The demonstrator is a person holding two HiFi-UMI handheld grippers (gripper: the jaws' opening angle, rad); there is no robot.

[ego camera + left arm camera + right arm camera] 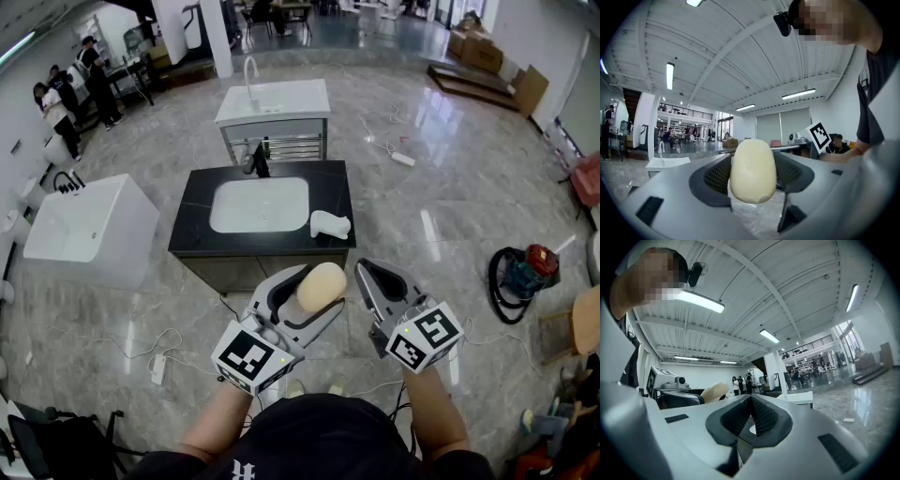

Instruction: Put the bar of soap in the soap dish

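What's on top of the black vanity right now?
A sunken white basin, a dark faucet behind it, and a white soap dish at the front right corner. The dish's inside is too small to make out.

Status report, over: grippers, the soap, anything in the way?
Left gripper shut on bar of soap. Right gripper shut, empty. Soap dish ahead on black vanity top, beside basin; nothing visible between.
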